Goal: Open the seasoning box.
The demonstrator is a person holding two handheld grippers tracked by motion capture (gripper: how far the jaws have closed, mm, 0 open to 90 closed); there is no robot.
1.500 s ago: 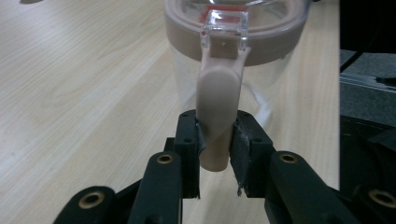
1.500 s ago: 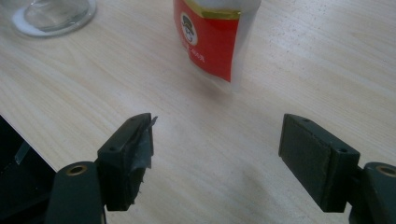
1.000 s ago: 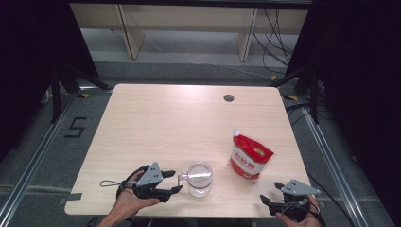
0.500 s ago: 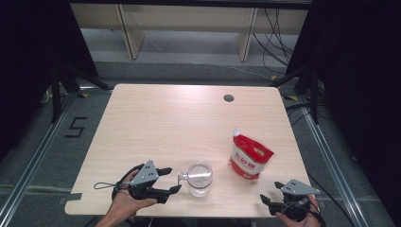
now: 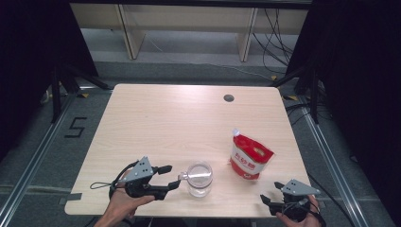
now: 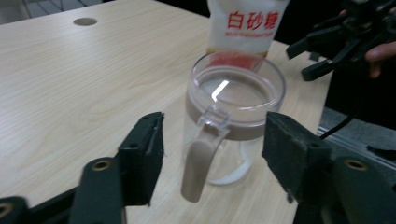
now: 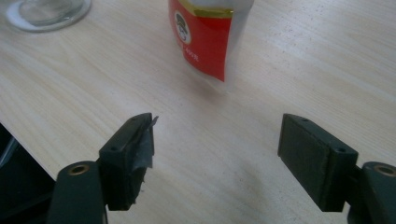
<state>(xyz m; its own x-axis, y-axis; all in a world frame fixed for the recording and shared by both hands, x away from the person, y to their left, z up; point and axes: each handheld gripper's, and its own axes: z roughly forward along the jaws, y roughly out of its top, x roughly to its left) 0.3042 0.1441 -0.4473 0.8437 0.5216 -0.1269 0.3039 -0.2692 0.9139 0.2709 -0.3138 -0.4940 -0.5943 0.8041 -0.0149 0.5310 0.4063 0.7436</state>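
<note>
- The clear glass jar (image 5: 199,178) with a lid and a beige handle (image 6: 201,161) stands near the front edge of the desk (image 5: 179,123), with the red sugar pouch (image 5: 249,160) upright just to its right.
- The left gripper (image 5: 166,178) sits level at the jar's left side; its fingers (image 6: 142,156) have just been closing, yet a gap shows on both sides of the handle, so nothing is gripped.
- To grip well, I judge it should slide forward until the pads flank the handle's upper part near the lid hinge, then close squarely; pinching the free lower tip could twist the jar.
- Keep the jar flat on the desk while closing.
- The right gripper (image 5: 271,202) rests at the desk's front right corner, fingers (image 7: 317,158) wide and empty, facing the pouch, well clear of it.
</note>
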